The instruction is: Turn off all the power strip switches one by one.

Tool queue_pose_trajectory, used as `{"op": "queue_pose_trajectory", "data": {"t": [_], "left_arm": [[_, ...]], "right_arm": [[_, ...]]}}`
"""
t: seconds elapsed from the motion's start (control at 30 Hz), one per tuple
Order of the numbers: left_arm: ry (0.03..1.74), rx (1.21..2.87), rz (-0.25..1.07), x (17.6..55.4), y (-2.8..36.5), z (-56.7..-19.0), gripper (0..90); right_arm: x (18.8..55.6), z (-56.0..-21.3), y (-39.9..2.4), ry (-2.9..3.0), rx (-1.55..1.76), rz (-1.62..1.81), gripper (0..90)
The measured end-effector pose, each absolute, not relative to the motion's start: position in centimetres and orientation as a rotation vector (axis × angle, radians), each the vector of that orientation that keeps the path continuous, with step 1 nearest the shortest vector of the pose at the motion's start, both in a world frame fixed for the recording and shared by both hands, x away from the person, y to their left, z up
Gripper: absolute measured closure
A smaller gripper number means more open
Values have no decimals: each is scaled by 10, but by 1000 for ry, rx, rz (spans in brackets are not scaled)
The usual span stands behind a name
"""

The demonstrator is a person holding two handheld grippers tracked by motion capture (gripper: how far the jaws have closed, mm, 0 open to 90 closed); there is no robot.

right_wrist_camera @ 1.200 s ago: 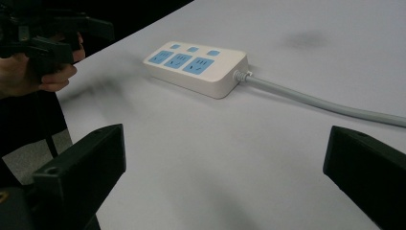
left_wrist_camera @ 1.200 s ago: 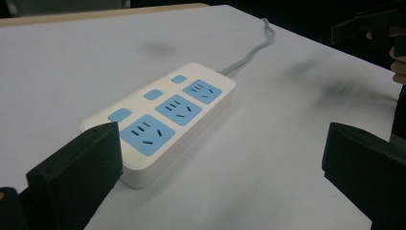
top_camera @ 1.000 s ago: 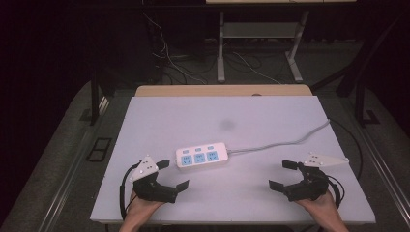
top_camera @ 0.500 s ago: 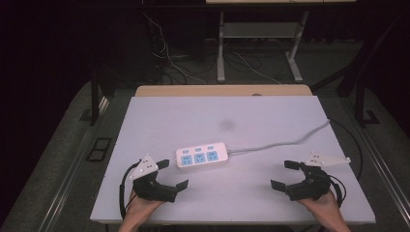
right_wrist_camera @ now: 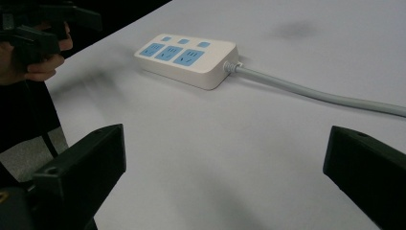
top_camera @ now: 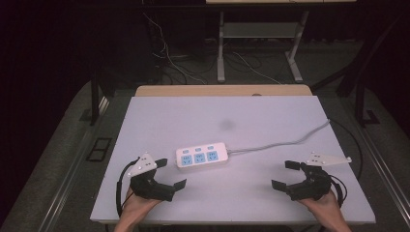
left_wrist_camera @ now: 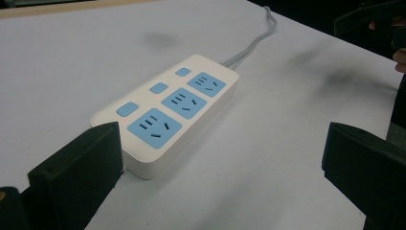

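Observation:
A white power strip [top_camera: 201, 155] with three blue sockets and three blue switches lies near the middle of the white table [top_camera: 251, 121]; its grey cable [top_camera: 285, 143] runs off to the right edge. My left gripper [top_camera: 169, 172] rests at the front left, open, with the power strip [left_wrist_camera: 167, 112] just ahead of its jaws and nothing between them. At the front right my right gripper [top_camera: 285, 175] is open and empty; the power strip [right_wrist_camera: 187, 58] and cable [right_wrist_camera: 316, 93] lie farther ahead of it.
The table's front edge is close under both hands. Behind the table stand a wooden ledge [top_camera: 222, 90], a metal table frame [top_camera: 261, 43] and loose cables on the dark floor. A faint dark smudge [top_camera: 226, 124] marks the tabletop.

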State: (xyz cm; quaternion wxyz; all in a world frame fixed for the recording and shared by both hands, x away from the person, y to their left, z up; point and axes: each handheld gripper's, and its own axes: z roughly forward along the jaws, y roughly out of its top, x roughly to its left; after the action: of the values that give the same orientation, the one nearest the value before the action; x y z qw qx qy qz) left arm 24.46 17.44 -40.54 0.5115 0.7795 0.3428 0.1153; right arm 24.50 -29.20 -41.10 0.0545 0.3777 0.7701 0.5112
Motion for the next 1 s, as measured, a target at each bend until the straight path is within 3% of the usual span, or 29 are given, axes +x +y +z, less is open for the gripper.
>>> {"op": "queue_pose_trajectory", "data": {"t": [1.0], "left_arm": [[821, 1994, 244, 270, 182, -378, 0]], "right_arm": [[247, -413, -288, 2371, 1127, 1536, 7]]}}
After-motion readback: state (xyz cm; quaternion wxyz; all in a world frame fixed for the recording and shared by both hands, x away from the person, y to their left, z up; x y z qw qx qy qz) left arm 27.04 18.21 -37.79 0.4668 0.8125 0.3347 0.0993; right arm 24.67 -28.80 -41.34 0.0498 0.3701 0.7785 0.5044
